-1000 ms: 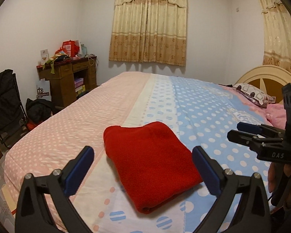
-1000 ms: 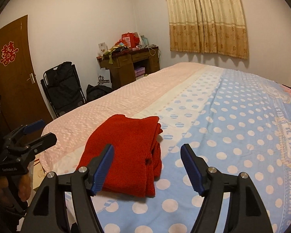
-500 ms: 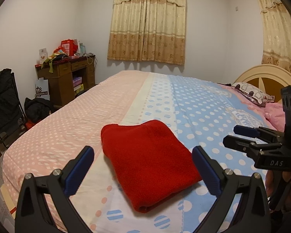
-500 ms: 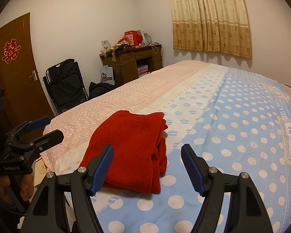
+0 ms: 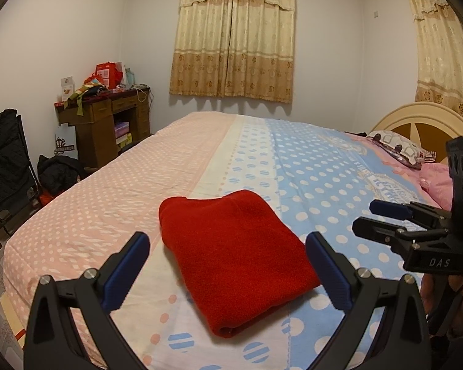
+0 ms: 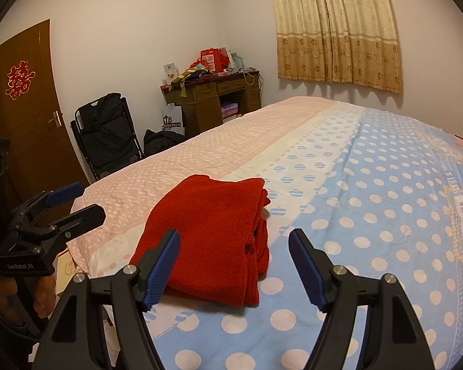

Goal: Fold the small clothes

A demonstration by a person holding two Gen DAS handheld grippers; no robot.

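Note:
A folded red garment [image 5: 234,256] [image 6: 210,240] lies flat on the bed near its front edge, on the seam between pink and blue cloth. My left gripper [image 5: 228,246] is open, held above and in front of the garment, touching nothing. My right gripper [image 6: 234,240] is open too, hovering short of the garment's stacked edges with nothing between its blue pads. Each gripper shows in the other's view: the right gripper [image 5: 367,215] at the right edge, the left gripper [image 6: 83,200] at the left edge, both held by a hand.
The bed [image 5: 200,160] carries a pink and blue dotted sheet, with pillows [image 5: 398,151] and a headboard [image 5: 423,120] at the far right. A wooden desk [image 6: 213,98] with clutter, a black folding chair [image 6: 105,135] and a door [image 6: 24,104] stand beyond the bed's left side.
Both views shifted only slightly; the garment sits a little higher and further from the grippers in frame. Both grippers stay open and the garment has not moved on the bed.

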